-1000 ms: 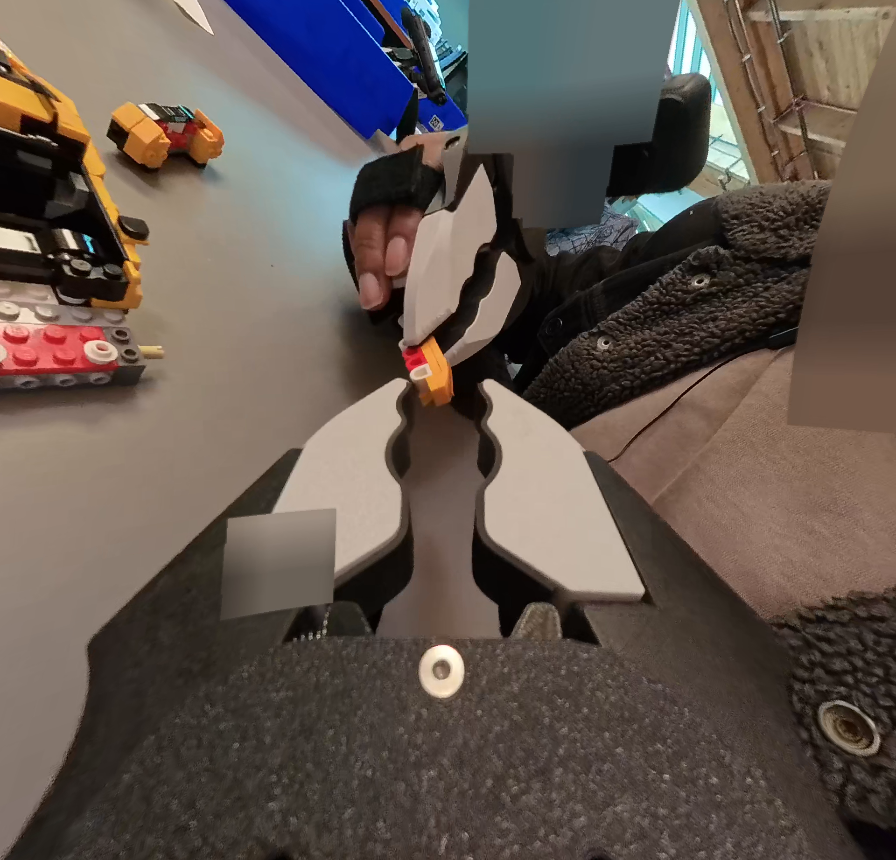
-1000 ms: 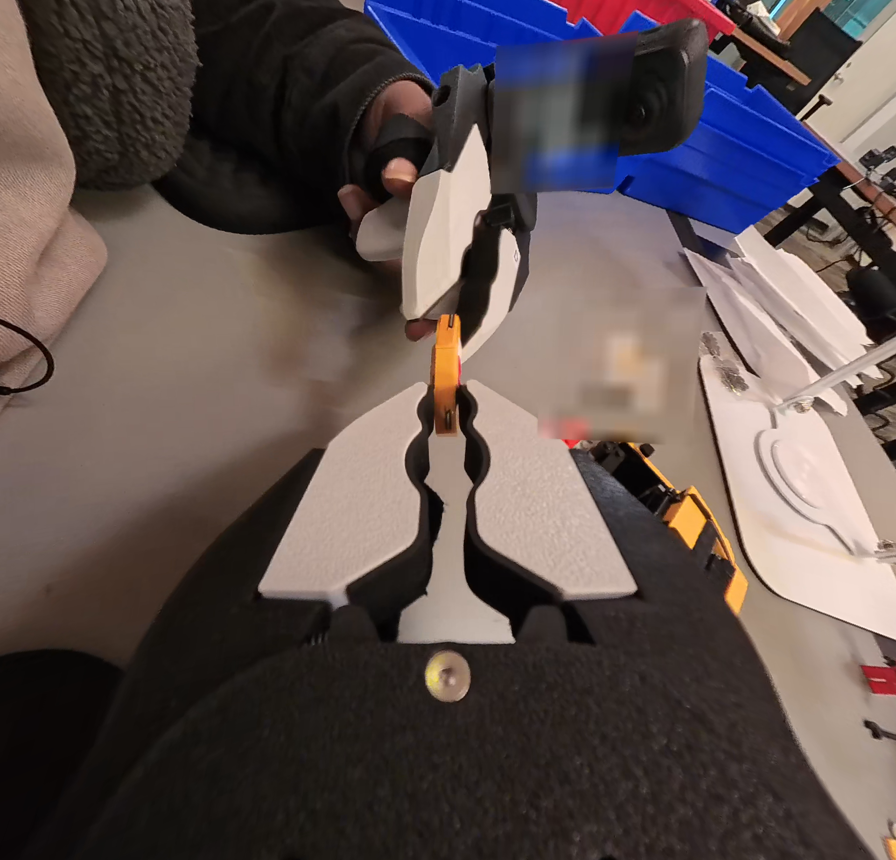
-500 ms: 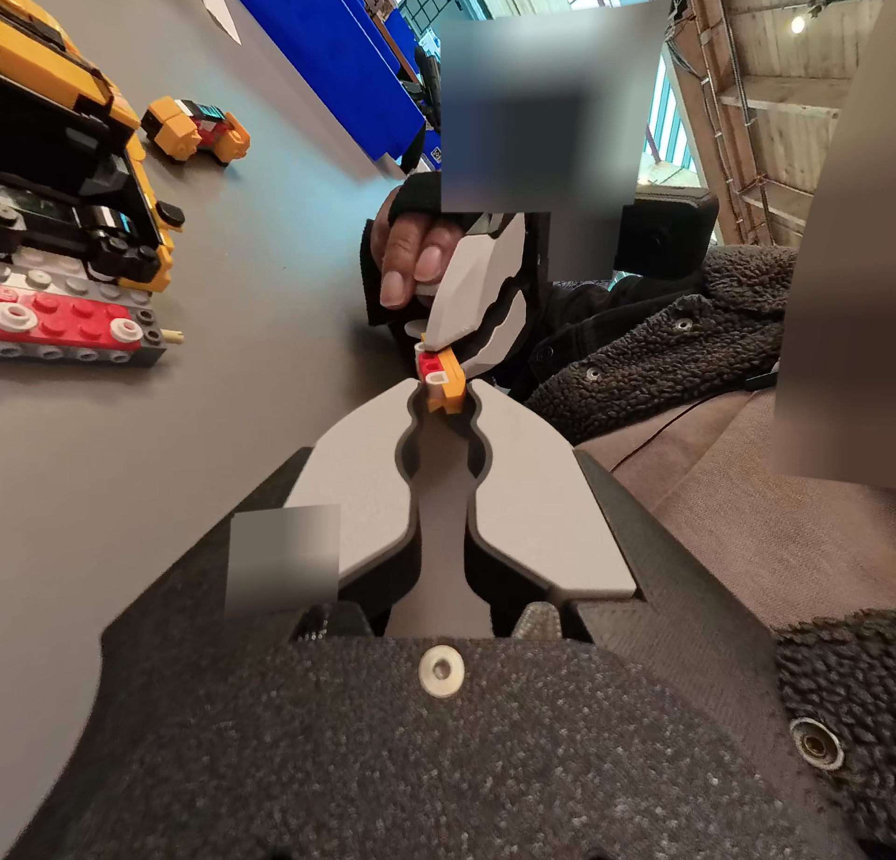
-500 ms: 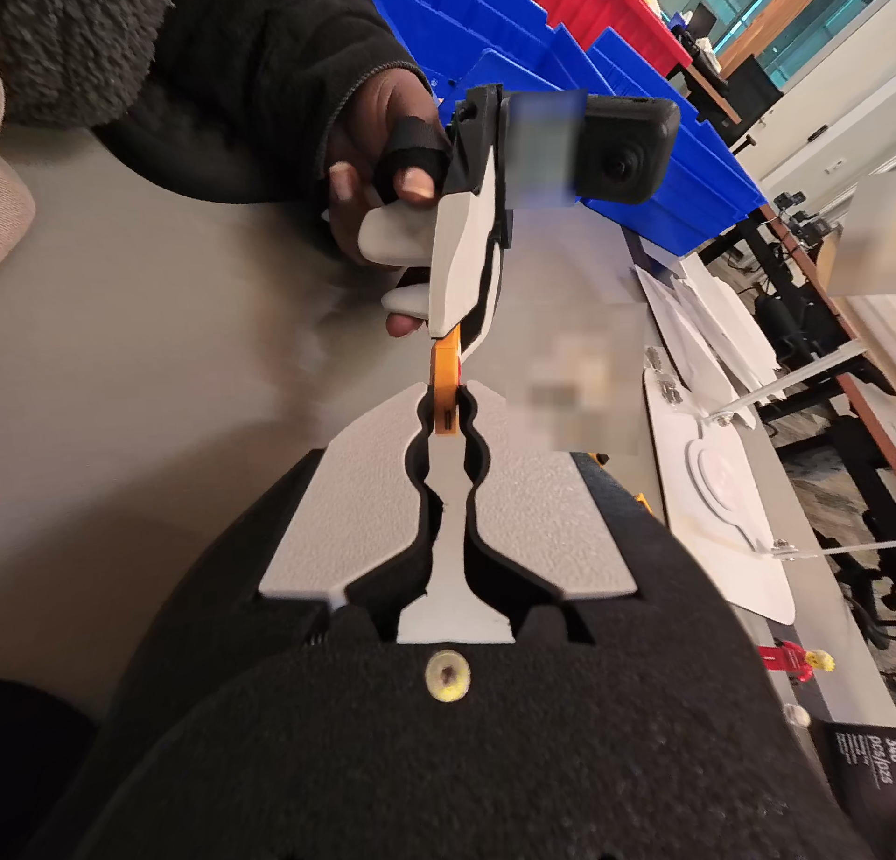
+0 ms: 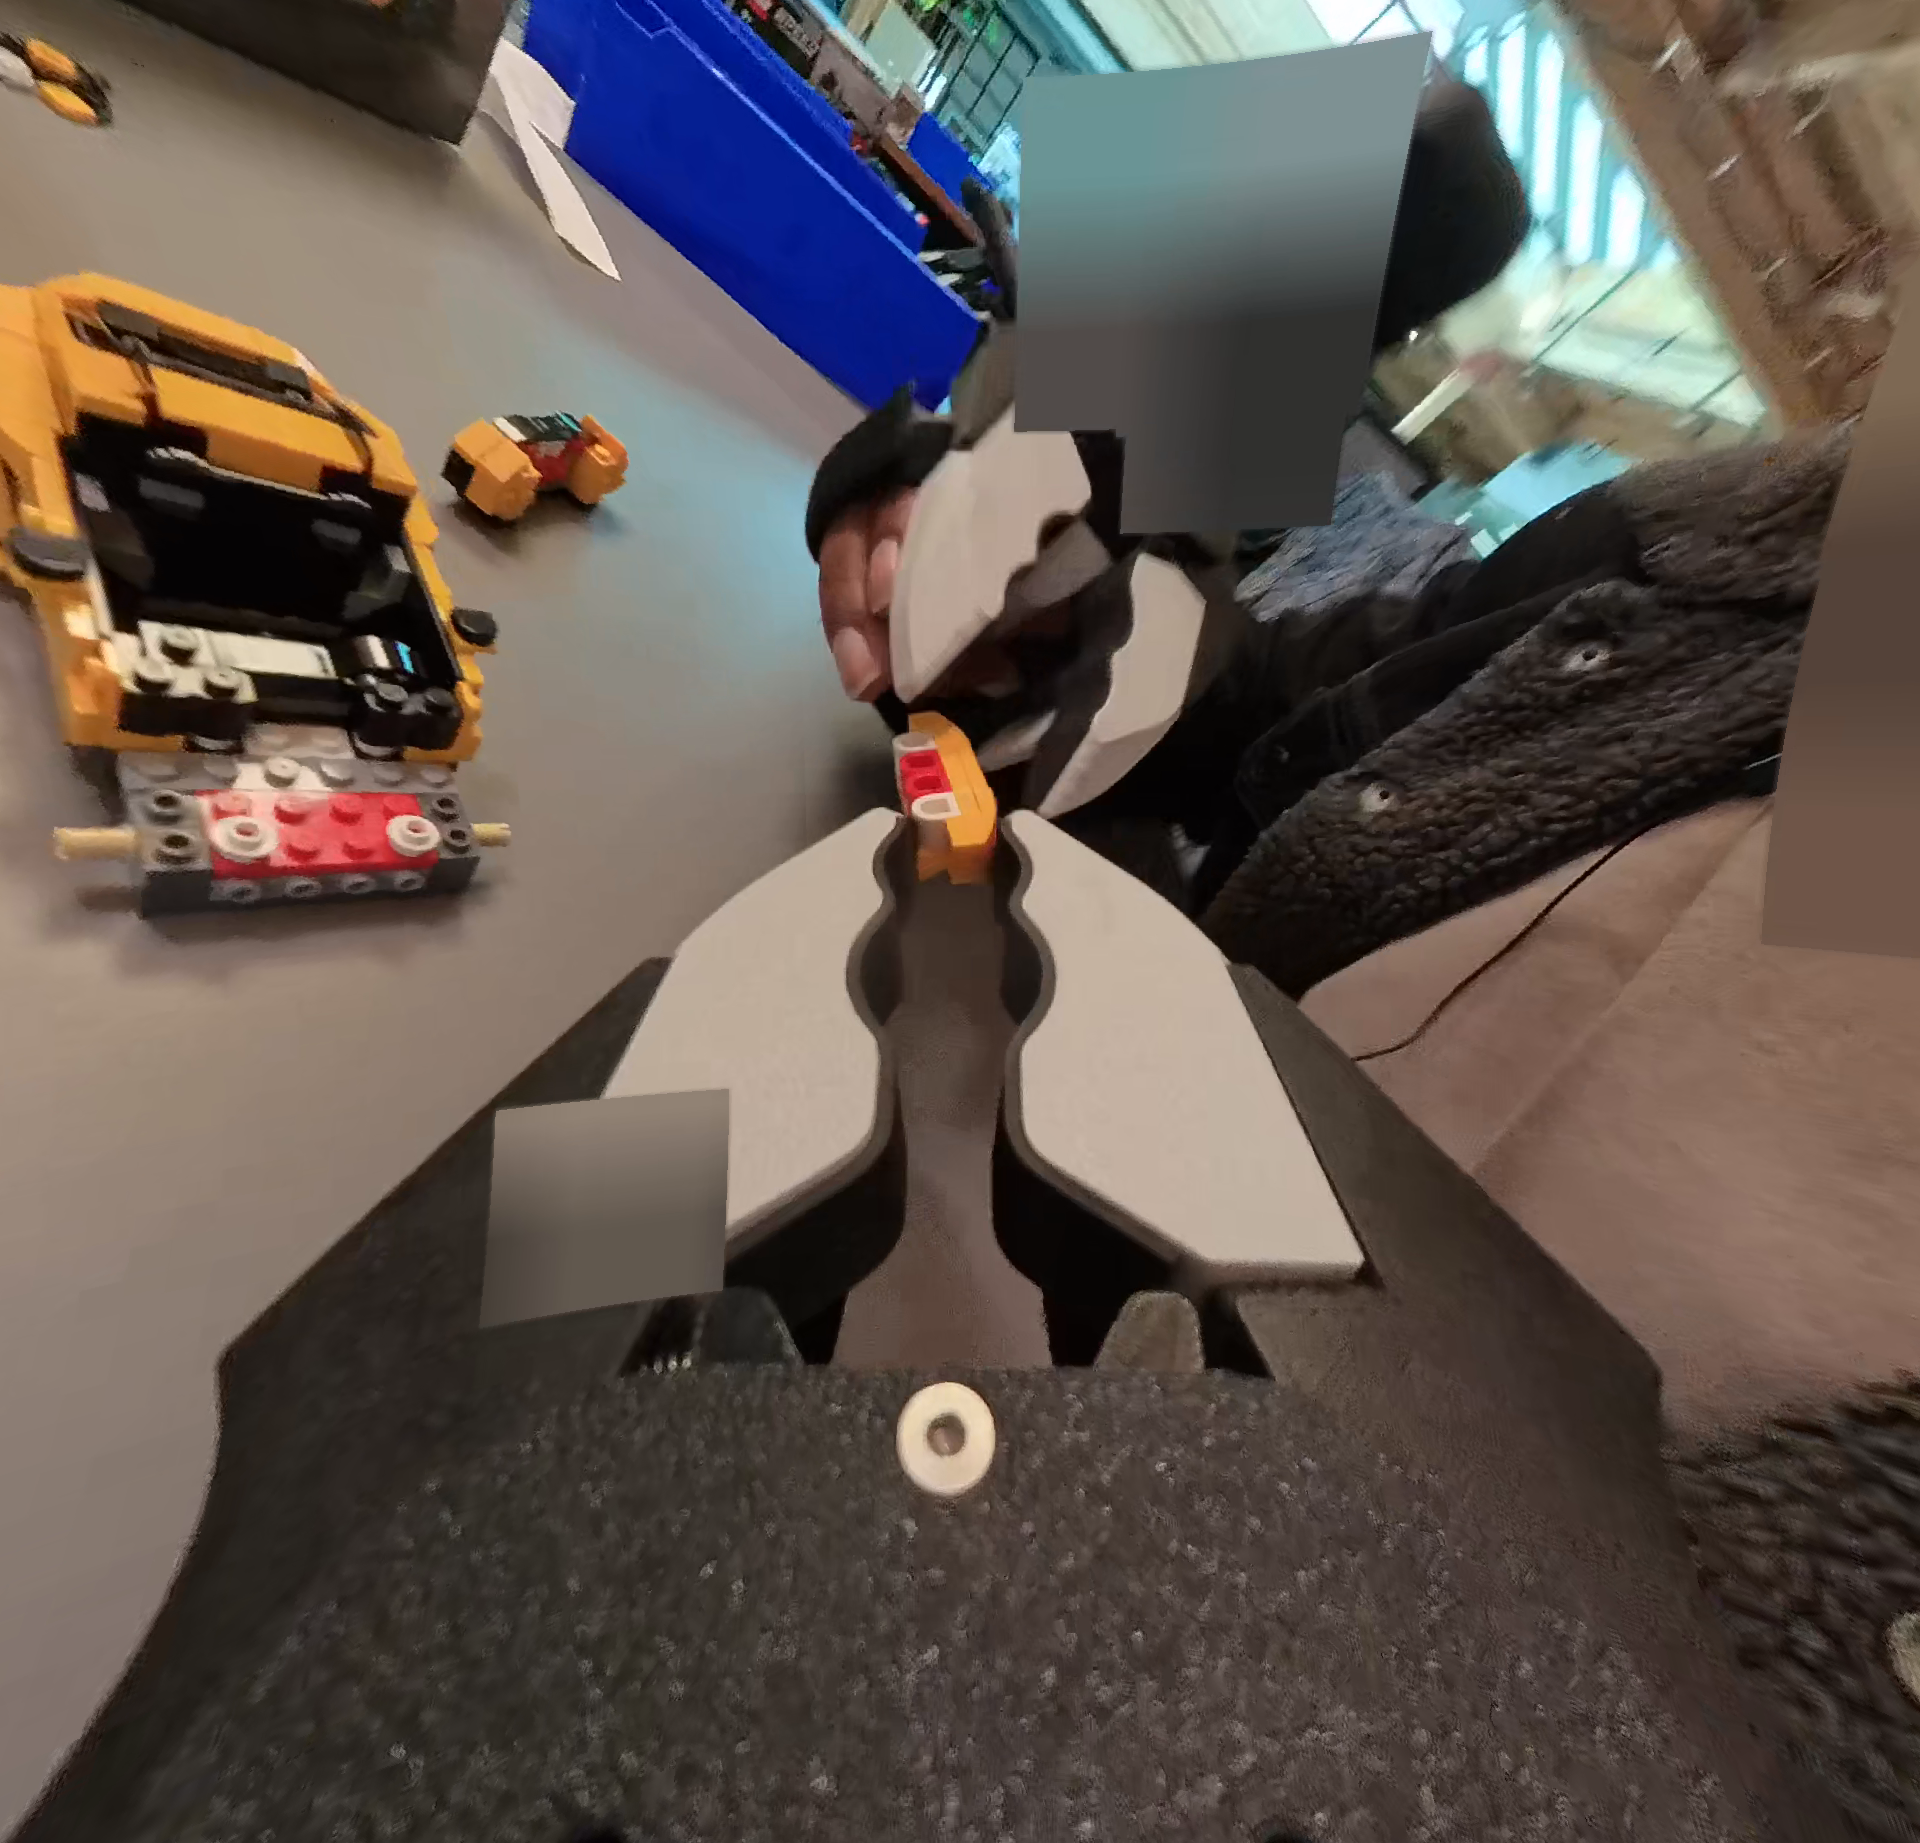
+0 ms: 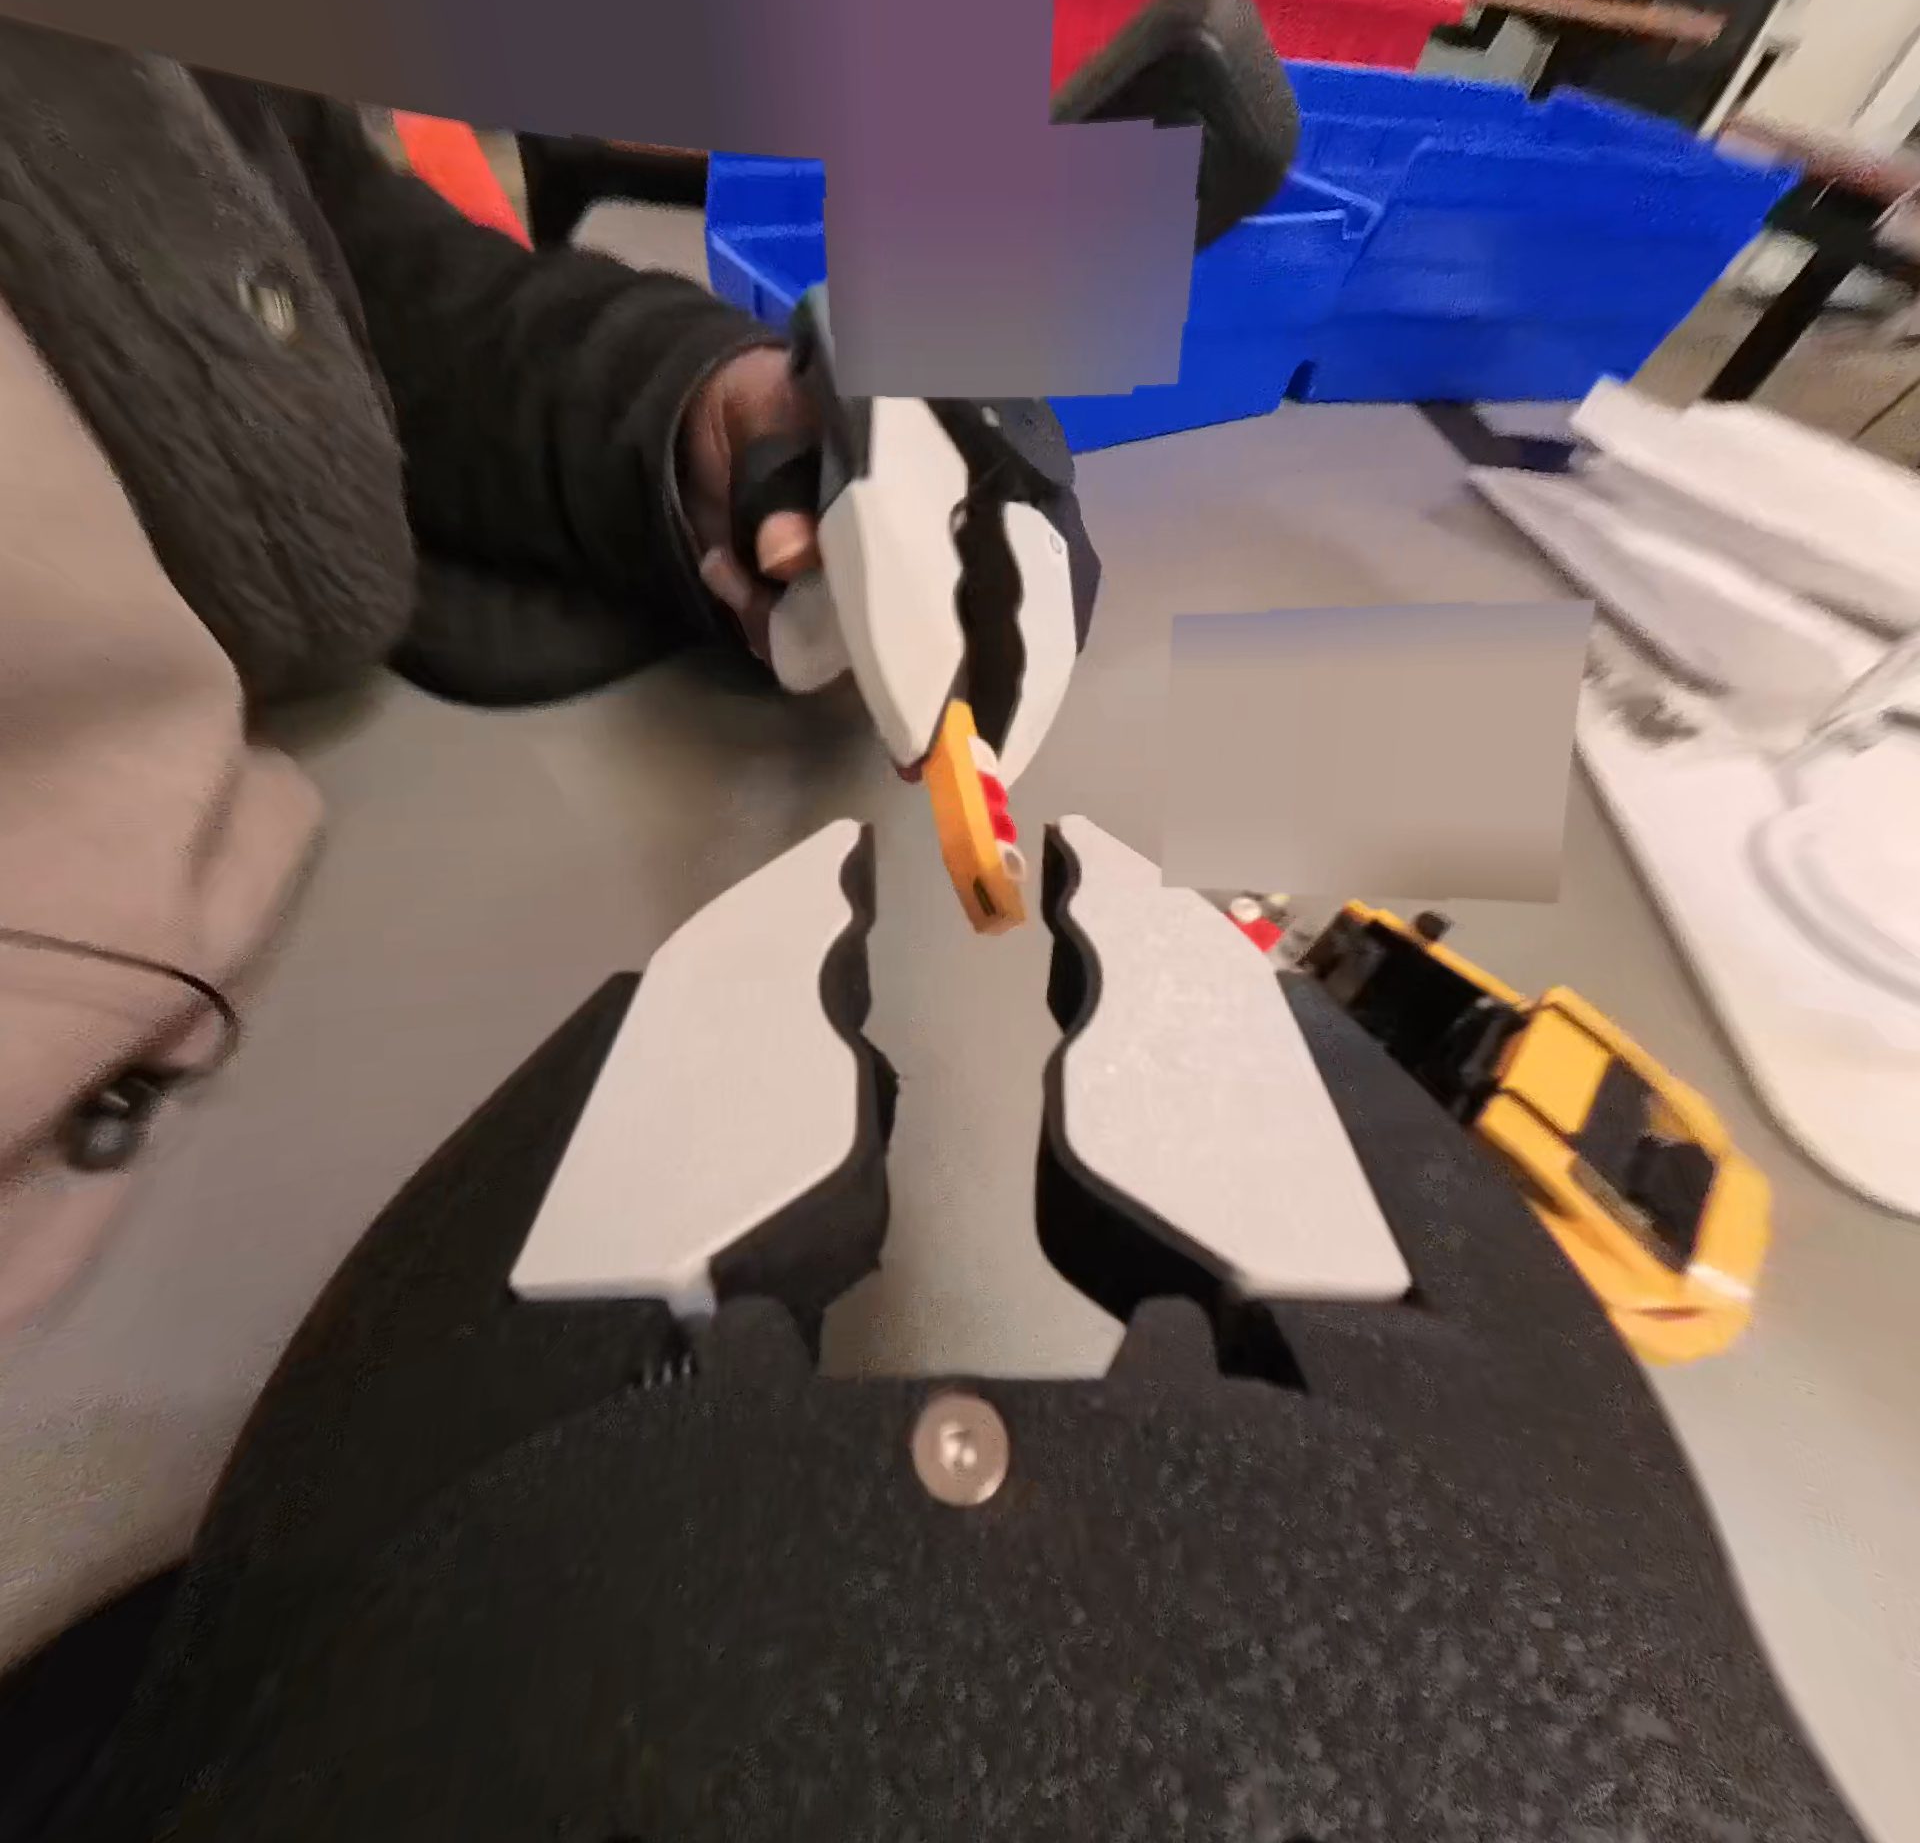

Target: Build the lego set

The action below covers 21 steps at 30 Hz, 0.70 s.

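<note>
A small orange, red and white lego sub-assembly (image 5: 940,785) hangs in the air between the two grippers. My left gripper (image 5: 948,829) is shut on its orange end. In the right wrist view the piece (image 6: 977,837) sticks out of the left gripper's fingers (image 6: 904,588) and slants down between my right gripper's tips. My right gripper (image 6: 956,837) is open, its jaws spread on either side of the piece and not touching it. The partly built yellow lego car (image 5: 239,546) lies on the grey table to the left and also shows in the right wrist view (image 6: 1538,1097).
A small orange and black lego sub-assembly (image 5: 535,463) lies beyond the car. Blue bins (image 5: 748,183) line the table's far side (image 6: 1507,266). White sheets (image 6: 1766,650) lie at the right. The person's dark fleece sleeve (image 5: 1507,754) rests at the table edge. Less than 4 cm separates the two grippers' tips.
My left gripper closed on the small piece. My right gripper, which held it, opened and let go. Both views have swung, so the car now shows more fully.
</note>
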Each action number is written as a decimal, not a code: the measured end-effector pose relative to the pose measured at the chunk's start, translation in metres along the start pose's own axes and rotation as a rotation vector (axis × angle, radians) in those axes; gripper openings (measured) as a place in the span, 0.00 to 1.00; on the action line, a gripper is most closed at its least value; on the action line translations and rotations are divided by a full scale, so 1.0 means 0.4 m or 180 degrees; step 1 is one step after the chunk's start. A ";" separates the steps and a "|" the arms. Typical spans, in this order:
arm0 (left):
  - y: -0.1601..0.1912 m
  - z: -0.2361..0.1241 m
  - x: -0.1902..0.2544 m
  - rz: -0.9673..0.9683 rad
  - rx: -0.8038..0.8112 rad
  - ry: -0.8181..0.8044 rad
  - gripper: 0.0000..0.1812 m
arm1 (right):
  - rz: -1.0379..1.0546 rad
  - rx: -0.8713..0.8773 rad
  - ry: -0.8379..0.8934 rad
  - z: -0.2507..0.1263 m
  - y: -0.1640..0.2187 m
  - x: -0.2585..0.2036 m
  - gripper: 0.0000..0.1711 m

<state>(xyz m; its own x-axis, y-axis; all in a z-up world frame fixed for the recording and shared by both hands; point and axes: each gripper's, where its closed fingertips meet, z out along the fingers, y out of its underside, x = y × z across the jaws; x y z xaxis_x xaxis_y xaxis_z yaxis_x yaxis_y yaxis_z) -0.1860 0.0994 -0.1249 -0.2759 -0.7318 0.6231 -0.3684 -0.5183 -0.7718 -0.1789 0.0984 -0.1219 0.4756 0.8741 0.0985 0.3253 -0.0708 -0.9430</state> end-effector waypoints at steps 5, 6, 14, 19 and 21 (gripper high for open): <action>0.017 0.016 0.005 0.0778 -0.0193 -0.0327 0.08 | 0.0727 -0.0029 -0.0231 0.014 0.011 0.002 0.24; 0.019 0.018 0.007 0.0910 -0.0220 -0.0373 0.08 | 0.0737 -0.0057 -0.0247 0.017 0.015 -0.001 0.24; 0.033 0.027 0.020 0.1597 -0.0368 -0.0574 0.08 | 0.0685 -0.0078 -0.0403 0.018 0.014 -0.023 0.16; 0.026 0.024 0.022 0.1793 -0.0342 -0.0643 0.08 | 0.0603 -0.0021 -0.0427 0.017 0.005 -0.030 0.11; 0.027 0.024 0.024 0.1817 -0.0345 -0.0635 0.08 | 0.0605 -0.0014 -0.0447 0.017 0.004 -0.032 0.11</action>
<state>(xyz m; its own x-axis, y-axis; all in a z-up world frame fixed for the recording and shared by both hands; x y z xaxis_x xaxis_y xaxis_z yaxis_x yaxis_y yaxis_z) -0.1843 0.0826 -0.1284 -0.2887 -0.9548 0.0714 -0.3024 0.0202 -0.9530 -0.1899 0.0904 -0.1269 0.4105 0.9031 -0.1262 0.2444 -0.2423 -0.9389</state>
